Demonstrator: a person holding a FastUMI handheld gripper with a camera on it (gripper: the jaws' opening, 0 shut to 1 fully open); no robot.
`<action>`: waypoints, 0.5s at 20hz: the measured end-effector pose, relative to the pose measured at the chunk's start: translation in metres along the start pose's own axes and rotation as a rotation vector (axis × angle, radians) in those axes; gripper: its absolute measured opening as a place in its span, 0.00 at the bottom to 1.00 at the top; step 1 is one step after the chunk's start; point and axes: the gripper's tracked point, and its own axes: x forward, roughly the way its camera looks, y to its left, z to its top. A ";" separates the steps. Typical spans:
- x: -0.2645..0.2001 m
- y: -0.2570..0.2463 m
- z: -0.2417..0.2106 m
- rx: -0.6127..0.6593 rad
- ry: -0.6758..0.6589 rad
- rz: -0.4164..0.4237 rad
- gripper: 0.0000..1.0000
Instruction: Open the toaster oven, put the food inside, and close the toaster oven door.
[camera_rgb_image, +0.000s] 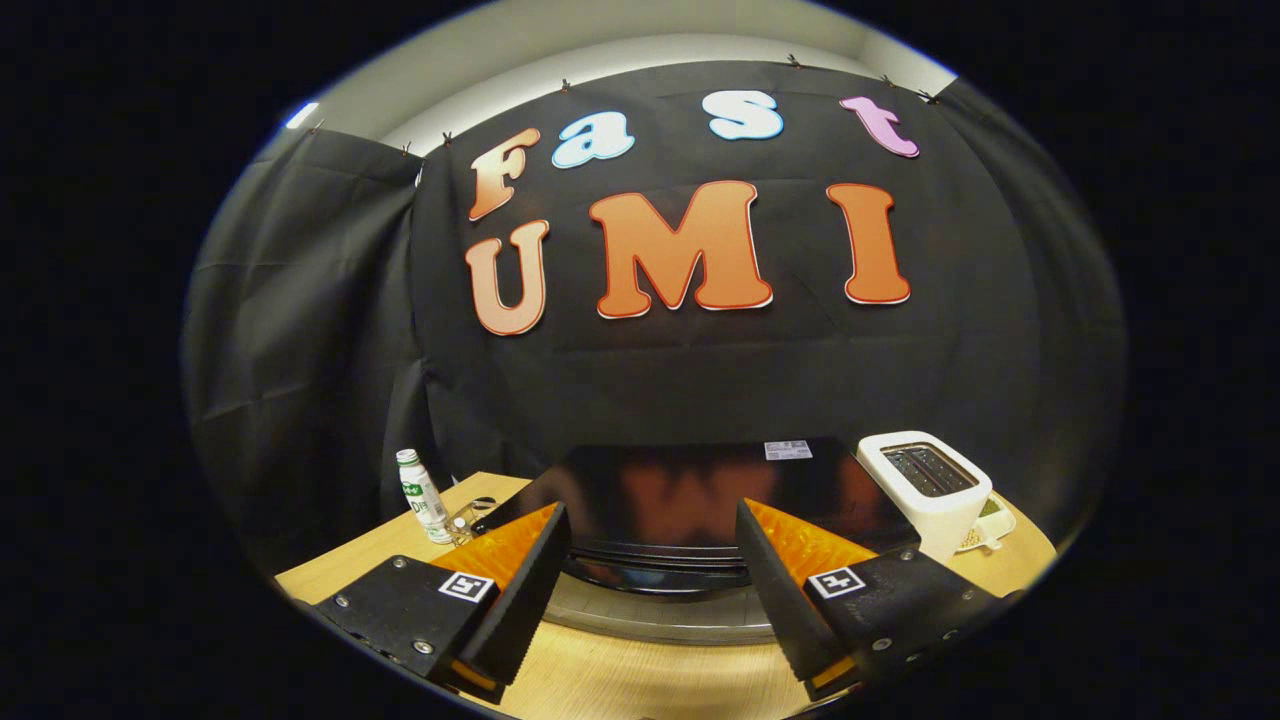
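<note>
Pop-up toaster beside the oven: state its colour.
White toaster, with dark slots on top; gripper view.

The table (640, 680) has a light wood-grain top. A black toaster oven (690, 490) stands on it at 12 o'clock from the hand-held gripper (652, 590), whose fingers are spread wide apart with nothing between them but the oven's front edge and bare table. At about 2 o'clock, just beside the oven, a white pop-up toaster (930, 490) stands on the wood with a small pale dish (990, 528) touching its far side. At about 10 o'clock a small white bottle (420, 495) stands upright near the table's edge, a clear object (470, 518) just beside it.
</note>
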 end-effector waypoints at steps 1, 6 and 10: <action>0.005 -0.001 -0.005 -0.006 0.009 -0.013 0.98; 0.020 0.007 -0.028 0.000 0.040 -0.022 0.98; 0.023 0.007 -0.029 -0.025 0.017 -0.043 0.98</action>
